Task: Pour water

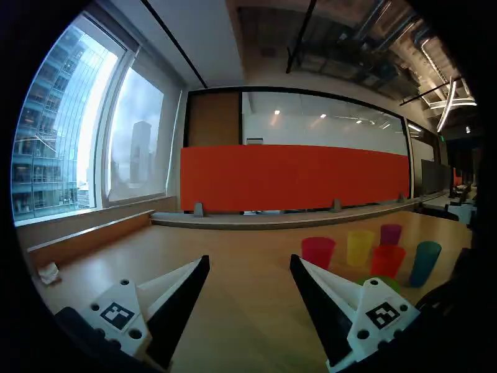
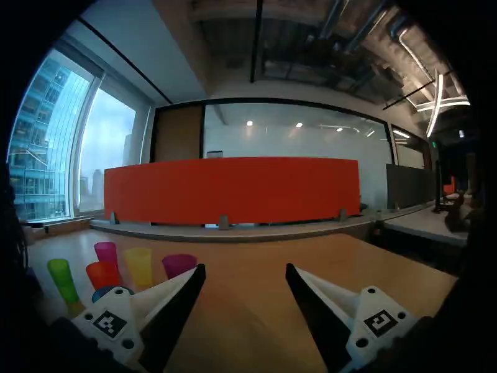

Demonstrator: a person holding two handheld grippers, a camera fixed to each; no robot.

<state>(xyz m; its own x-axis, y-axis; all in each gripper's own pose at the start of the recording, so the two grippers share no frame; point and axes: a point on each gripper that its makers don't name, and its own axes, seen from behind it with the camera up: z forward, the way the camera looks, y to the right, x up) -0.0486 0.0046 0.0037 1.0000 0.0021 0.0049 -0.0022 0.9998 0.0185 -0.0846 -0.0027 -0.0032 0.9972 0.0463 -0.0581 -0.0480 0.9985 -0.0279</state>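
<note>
Several coloured plastic cups stand on the wooden table. In the left gripper view they are ahead to the right: a pink-red cup [image 1: 318,251], a yellow cup [image 1: 360,247], a magenta cup [image 1: 391,234], an orange cup [image 1: 387,260], a teal cup [image 1: 425,263] and a green rim [image 1: 380,281] behind the right finger. My left gripper [image 1: 248,264] is open, empty, short of them. In the right gripper view the cups are at the left: green [image 2: 61,278], magenta [image 2: 106,253], orange [image 2: 102,274], yellow [image 2: 139,265], pink [image 2: 179,265], blue rim [image 2: 107,291]. My right gripper [image 2: 243,273] is open and empty.
An orange divider panel [image 1: 292,177] runs along the table's far edge. Tall windows [image 1: 62,149] and a wooden ledge are at the left, with a crumpled white scrap [image 1: 48,272] on the table near it. Another desk [image 2: 428,224] stands at the right.
</note>
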